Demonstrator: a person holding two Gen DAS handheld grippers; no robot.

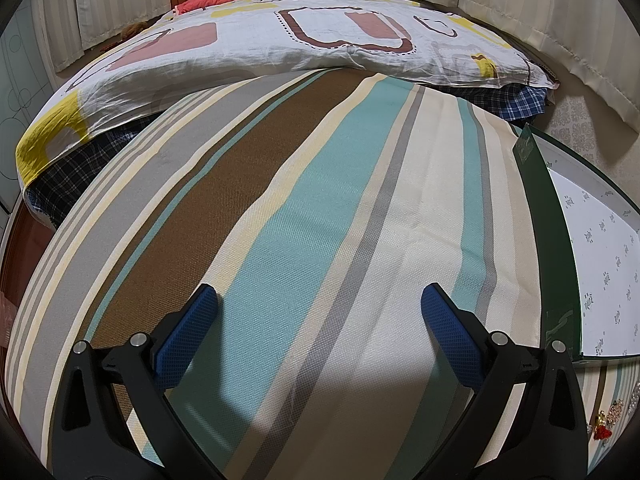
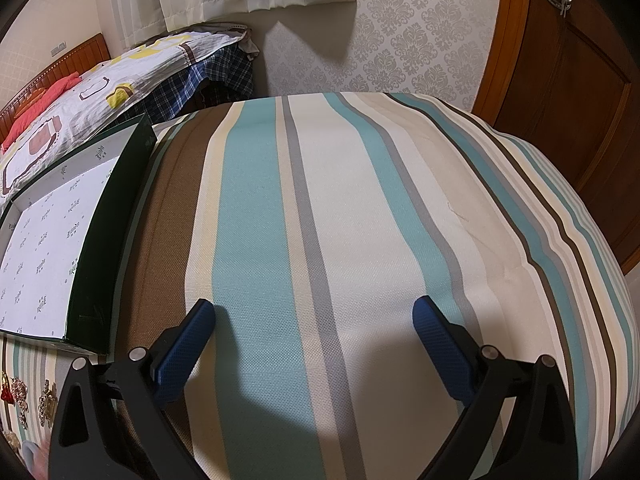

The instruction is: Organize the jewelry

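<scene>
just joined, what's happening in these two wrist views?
A person holds a gripper in each hand over a striped cloth. The left gripper and right gripper both have jaws wide open and hold nothing. An open green box with a white printed lining sits between them, and looks empty in the part that shows. The jewelry lies in a small pile on the cloth near the box, untouched. Sorting has not started.
</scene>
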